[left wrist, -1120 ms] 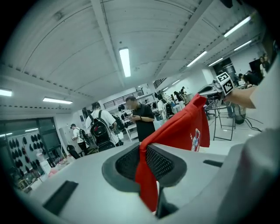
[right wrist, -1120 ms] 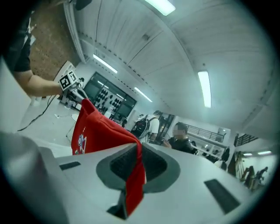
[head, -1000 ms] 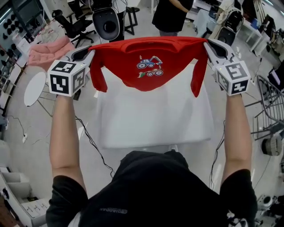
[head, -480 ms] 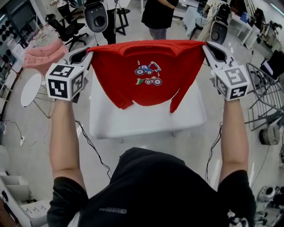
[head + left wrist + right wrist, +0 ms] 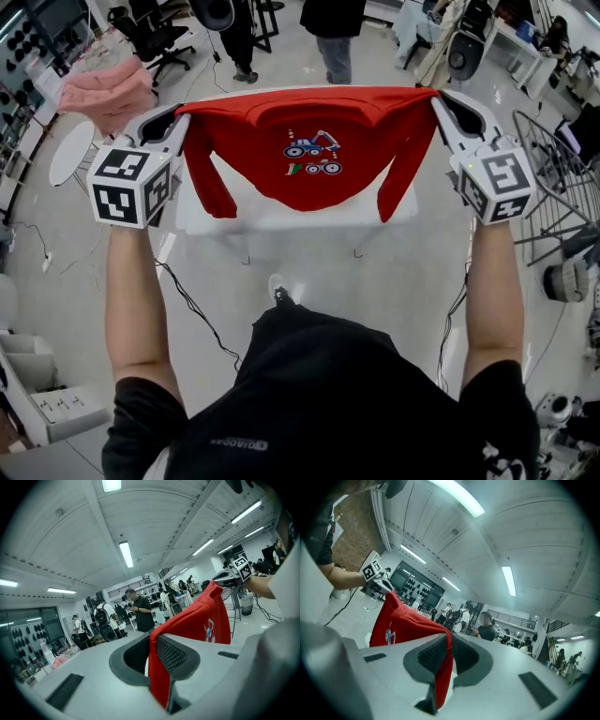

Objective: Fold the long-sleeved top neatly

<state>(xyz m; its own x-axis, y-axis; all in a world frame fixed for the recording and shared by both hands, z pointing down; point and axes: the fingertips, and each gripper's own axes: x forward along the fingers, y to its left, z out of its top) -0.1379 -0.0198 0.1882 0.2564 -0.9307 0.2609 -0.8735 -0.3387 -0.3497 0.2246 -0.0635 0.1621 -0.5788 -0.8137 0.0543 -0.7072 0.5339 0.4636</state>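
A red long-sleeved top (image 5: 309, 141) with a tractor print hangs stretched between my two grippers, above the white table (image 5: 216, 217). My left gripper (image 5: 184, 116) is shut on its left shoulder, and red cloth (image 5: 157, 667) is pinched between the jaws in the left gripper view. My right gripper (image 5: 435, 101) is shut on the right shoulder; red cloth (image 5: 445, 672) runs between its pads in the right gripper view. Both sleeves dangle, the left sleeve (image 5: 208, 183) and the right sleeve (image 5: 398, 183). The hem hangs above the table's near edge.
A pink garment (image 5: 103, 89) lies on a stand at the far left beside a round white side table (image 5: 70, 150). People (image 5: 333, 28) stand beyond the table. Office chairs (image 5: 150, 37) are at the back left, a wire rack (image 5: 562, 178) at the right, and cables (image 5: 192, 300) cross the floor.
I have stepped back from the table with both grippers still holding the top. The table now sits farther away, and the sleeves have swung outward.
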